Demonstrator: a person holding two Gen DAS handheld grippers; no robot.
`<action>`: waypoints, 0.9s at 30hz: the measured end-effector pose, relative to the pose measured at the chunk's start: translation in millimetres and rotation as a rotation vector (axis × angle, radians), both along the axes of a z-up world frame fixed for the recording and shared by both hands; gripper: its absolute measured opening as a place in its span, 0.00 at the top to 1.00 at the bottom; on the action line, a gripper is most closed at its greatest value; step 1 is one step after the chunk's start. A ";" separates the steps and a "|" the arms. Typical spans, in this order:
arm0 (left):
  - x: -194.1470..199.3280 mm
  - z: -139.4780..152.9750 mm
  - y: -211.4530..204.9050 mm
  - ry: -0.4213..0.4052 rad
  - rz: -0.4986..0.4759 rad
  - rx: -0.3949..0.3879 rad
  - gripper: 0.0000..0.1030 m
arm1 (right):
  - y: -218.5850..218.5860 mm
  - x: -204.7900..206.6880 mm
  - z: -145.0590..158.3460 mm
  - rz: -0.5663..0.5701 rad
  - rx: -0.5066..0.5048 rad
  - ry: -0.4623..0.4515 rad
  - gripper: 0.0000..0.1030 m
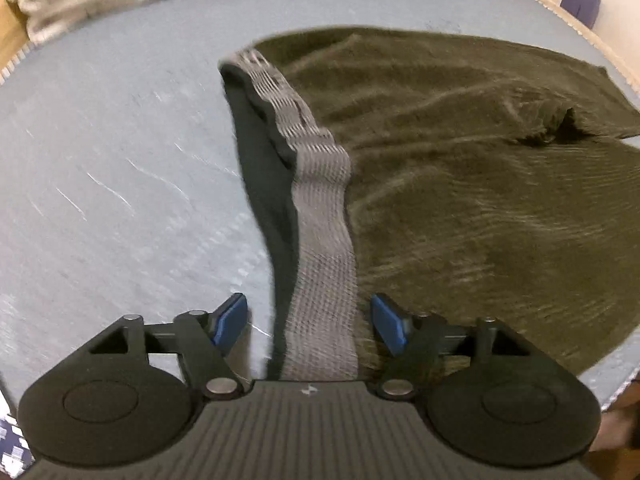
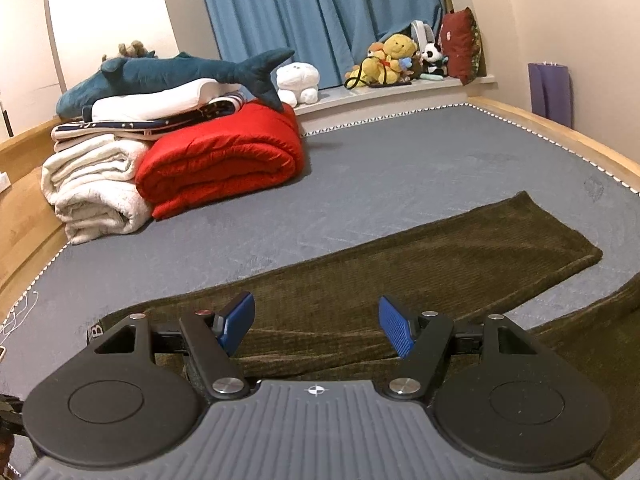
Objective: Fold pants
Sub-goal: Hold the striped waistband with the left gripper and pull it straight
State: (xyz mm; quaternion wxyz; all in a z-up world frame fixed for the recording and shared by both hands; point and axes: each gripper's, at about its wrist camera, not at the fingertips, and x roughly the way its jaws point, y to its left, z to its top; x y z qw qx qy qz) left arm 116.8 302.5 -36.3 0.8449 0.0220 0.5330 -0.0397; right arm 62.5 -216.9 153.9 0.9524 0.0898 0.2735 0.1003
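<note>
Dark olive corduroy pants [image 1: 460,160] lie spread on the grey-blue mattress [image 1: 120,160]. Their grey knit waistband [image 1: 320,200] runs from the far middle straight toward the camera and passes between the blue pads of my left gripper [image 1: 308,320]. That gripper is open, with a gap on each side of the band. In the right wrist view one pant leg [image 2: 440,256] stretches away to the right, and a second leg [image 2: 592,344] shows at the lower right. My right gripper [image 2: 316,328] hovers open over the upper part of the pants with nothing between its fingers.
A rolled red quilt [image 2: 224,160] and folded white blankets [image 2: 92,188] with a blue shark plush [image 2: 160,76] sit at the far left of the bed. The wooden bed frame [image 2: 560,136] borders the right side. Plush toys [image 2: 396,60] line the windowsill below blue curtains.
</note>
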 end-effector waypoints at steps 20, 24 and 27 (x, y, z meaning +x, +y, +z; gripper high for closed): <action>-8.3 33.4 -36.1 -0.118 -0.133 -0.048 0.73 | -1.9 -6.2 5.2 0.029 0.033 0.011 0.31; 4.9 10.3 -59.3 0.014 -0.228 0.065 0.68 | -6.3 -6.9 7.3 0.042 0.035 0.015 0.31; 17.0 45.1 -56.2 -0.120 -0.189 0.003 0.67 | -11.5 -5.5 10.1 0.044 0.045 0.018 0.31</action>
